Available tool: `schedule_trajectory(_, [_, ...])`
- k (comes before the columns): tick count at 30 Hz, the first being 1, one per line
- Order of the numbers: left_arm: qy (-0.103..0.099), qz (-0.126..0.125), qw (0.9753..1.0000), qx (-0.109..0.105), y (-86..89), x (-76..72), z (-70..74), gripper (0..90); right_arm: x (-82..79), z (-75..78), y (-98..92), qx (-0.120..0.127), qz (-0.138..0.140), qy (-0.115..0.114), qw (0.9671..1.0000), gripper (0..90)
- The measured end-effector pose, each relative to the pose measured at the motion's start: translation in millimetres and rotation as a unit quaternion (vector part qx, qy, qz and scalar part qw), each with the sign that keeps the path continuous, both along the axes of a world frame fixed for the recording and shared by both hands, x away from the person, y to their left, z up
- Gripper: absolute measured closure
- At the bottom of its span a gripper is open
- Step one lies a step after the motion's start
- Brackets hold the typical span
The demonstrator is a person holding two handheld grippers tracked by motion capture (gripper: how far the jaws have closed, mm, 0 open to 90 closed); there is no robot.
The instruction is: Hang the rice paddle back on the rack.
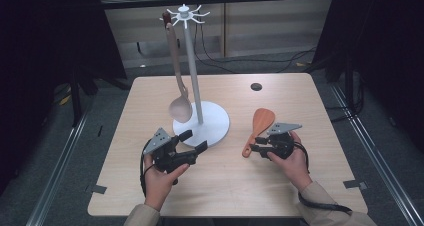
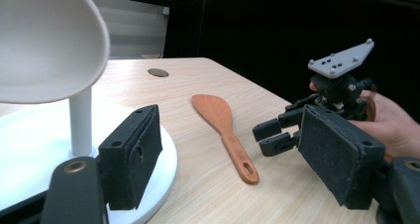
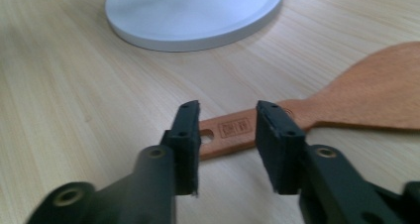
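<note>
Orange-brown wooden spatula (image 1: 259, 128) lies flat on the pale wood-grain table (image 1: 235, 186), blade pointing away from me and its slotted handle end nearest my right hand. My right gripper (image 1: 256, 147) sits low at that handle end, just beside it. In the right gripper view the jaws stand apart, one on either side of the stamped handle (image 3: 233, 130), with a gap showing between each pad and the wood, so they are spread and pinching nothing. My left gripper (image 1: 196, 141) is also held wide open, its two black foam-faced pads (image 2: 132, 152) well apart. One pad hangs over the rim of the round white base (image 1: 218, 121) of the white utensil stand (image 1: 192, 61). From a hook at the stand's top hangs a beige long-handled spoon (image 1: 180, 107), its bowl low beside the pole, close above the base. In the left gripper view the spatula (image 2: 224, 125) lies between the stand and my right gripper (image 2: 270, 135). A small dark round hole (image 1: 256, 86) marks the table's far side
</note>
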State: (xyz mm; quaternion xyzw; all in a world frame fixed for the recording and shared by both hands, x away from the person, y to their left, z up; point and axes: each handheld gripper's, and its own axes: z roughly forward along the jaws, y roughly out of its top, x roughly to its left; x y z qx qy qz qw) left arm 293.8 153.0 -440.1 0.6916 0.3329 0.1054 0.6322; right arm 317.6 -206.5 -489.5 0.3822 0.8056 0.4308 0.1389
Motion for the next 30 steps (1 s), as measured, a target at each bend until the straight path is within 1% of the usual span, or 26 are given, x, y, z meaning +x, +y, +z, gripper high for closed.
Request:
schedule_trajectory(1, [0.001, 0.001, 1.0000, -0.001, 0.5, -0.5, 0.1, 24.3, 1.1, -0.1, 2.1, -0.002, 0.010, -0.001, 0.9999, 71.1])
schedule_trajectory(2, [-0.001, 0.000, 1.0000, 0.002, 2.0, -0.5, -0.2, 24.2, 2.1, -0.2, 4.7, -0.006, 0.018, -0.003, 0.9998, 74.0])
schedule_trajectory(3, [0.000, 0.000, 1.0000, -0.002, 2.5, -1.2, -0.6, 24.3, 2.8, -0.6, 7.4, -0.008, 0.027, 0.002, 0.9996, 77.7])
schedule_trajectory(4, [0.001, 0.003, 1.0000, 0.002, 3.7, -1.7, -0.8, 24.2, 3.5, -1.5, 10.0, -0.012, 0.035, 0.004, 0.9993, 81.6])
schedule_trajectory(5, [0.000, 0.000, 1.0000, 0.000, 4.2, -1.9, -1.2, 24.2, 4.3, -2.7, 13.0, -0.021, 0.044, 0.006, 0.9988, 85.0])
schedule_trajectory(7, [0.002, 0.004, 1.0000, 0.005, 5.5, -3.1, -1.4, 24.2, 5.4, -4.8, 16.8, -0.025, 0.052, 0.011, 0.9983, 88.1])
schedule_trajectory(8, [0.003, 0.001, 1.0000, 0.003, 5.8, -3.2, -1.5, 24.1, 6.4, -6.3, 18.5, -0.023, 0.058, 0.016, 0.9979, 88.7])
schedule_trajectory(11, [0.004, 0.005, 1.0000, 0.001, 6.7, -4.0, -0.6, 24.0, 8.1, -11.3, 23.1, -0.036, 0.062, 0.024, 0.9972, 90.0])
schedule_trajectory(12, [0.004, 0.005, 1.0000, 0.001, 7.4, -4.0, -0.1, 24.0, 8.3, -13.3, 24.6, -0.043, 0.064, 0.025, 0.9967, 90.0])
schedule_trajectory(13, [0.001, 0.005, 1.0000, -0.003, 8.0, -3.6, 0.1, 24.0, 8.6, -14.7, 25.1, -0.044, 0.064, 0.020, 0.9967, 90.0])
schedule_trajectory(16, [0.001, 0.004, 1.0000, -0.005, 9.2, -3.3, 0.7, 23.9, 8.4, -13.7, 25.5, -0.047, 0.067, 0.025, 0.9964, 90.0])
schedule_trajectory(18, [0.002, 0.004, 1.0000, -0.004, 9.2, -2.8, 0.7, 23.9, 6.1, -14.5, 25.0, -0.041, 0.069, 0.025, 0.9965, 90.0])
schedule_trajectory(19, [0.003, 0.007, 1.0000, -0.004, 8.4, -2.9, 0.8, 23.9, 4.1, -14.7, 25.3, -0.038, 0.069, 0.027, 0.9965, 90.0])
schedule_trajectory(22, [0.003, 0.004, 1.0000, -0.002, 6.7, -2.4, 1.4, 23.7, -3.6, -13.6, 29.0, -0.035, 0.078, 0.036, 0.9957, 90.0])
schedule_trajectory(23, [0.001, 0.001, 1.0000, -0.005, 5.6, -2.2, 1.6, 23.8, -6.8, -13.4, 30.9, -0.030, 0.080, 0.042, 0.9955, 90.0])
schedule_trajectory(24, [0.001, 0.001, 1.0000, -0.003, 5.2, -2.2, 2.3, 23.7, -9.5, -13.0, 32.6, -0.028, 0.084, 0.046, 0.9951, 90.0])
schedule_trajectory(25, [0.001, 0.000, 1.0000, -0.007, 4.5, -2.1, 2.5, 23.7, -12.2, -12.7, 35.3, -0.030, 0.090, 0.045, 0.9945, 90.0])
schedule_trajectory(27, [0.000, -0.002, 1.0000, -0.005, 3.5, -2.5, 3.6, 23.5, -15.9, -12.5, 40.0, -0.029, 0.096, 0.049, 0.9938, 90.0])
schedule_trajectory(28, [0.001, -0.007, 0.9999, -0.010, 2.6, -2.6, 3.7, 23.5, -17.4, -12.6, 43.0, -0.027, 0.100, 0.050, 0.9934, 90.0])
schedule_trajectory(30, [0.001, -0.002, 1.0000, -0.007, 1.9, -3.1, 4.5, 23.5, -20.6, -12.3, 50.0, -0.026, 0.108, 0.052, 0.9925, 90.0])
